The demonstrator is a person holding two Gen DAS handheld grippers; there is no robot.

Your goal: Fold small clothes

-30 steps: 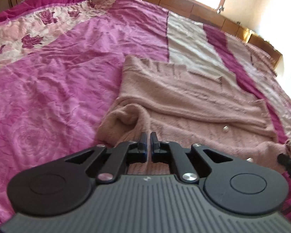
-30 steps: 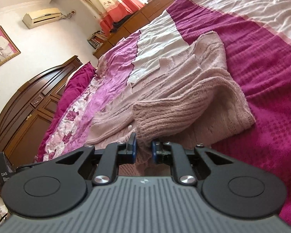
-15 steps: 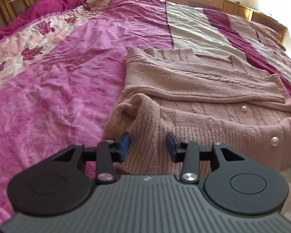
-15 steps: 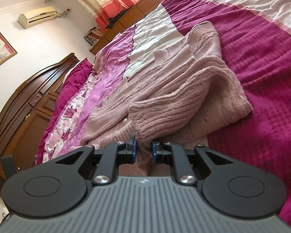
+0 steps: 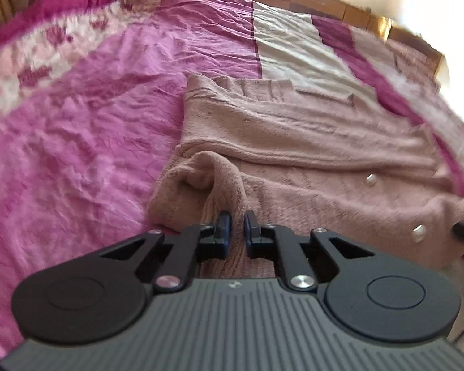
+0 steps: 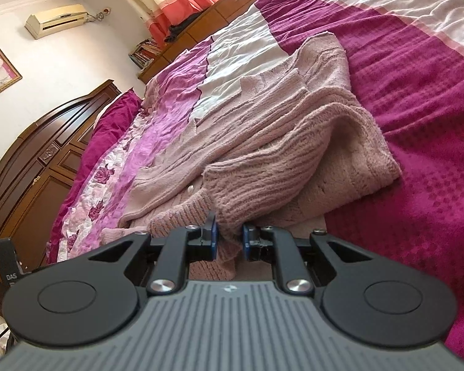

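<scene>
Cardigan, dusty-pink ribbed knit with pearl buttons (image 5: 294, 142), lies spread across the bed, its near hem bunched at both my tools. My left black two-finger gripper (image 5: 235, 227) has just closed again, and its blue pads now pinch a raised fold of the hem at the garment's left corner. My right black two-finger gripper (image 6: 229, 241) is likewise clamped on knit, holding the ribbed edge beside a rolled sleeve (image 6: 272, 170). Two buttons (image 5: 371, 180) show on the front panel between the grips. Beneath the garment stretches the magenta, pink and cream striped bedspread (image 5: 86, 130); beyond it stand a dark wooden headboard (image 6: 34, 154) and a wall-mounted air conditioner (image 6: 57, 20).
</scene>
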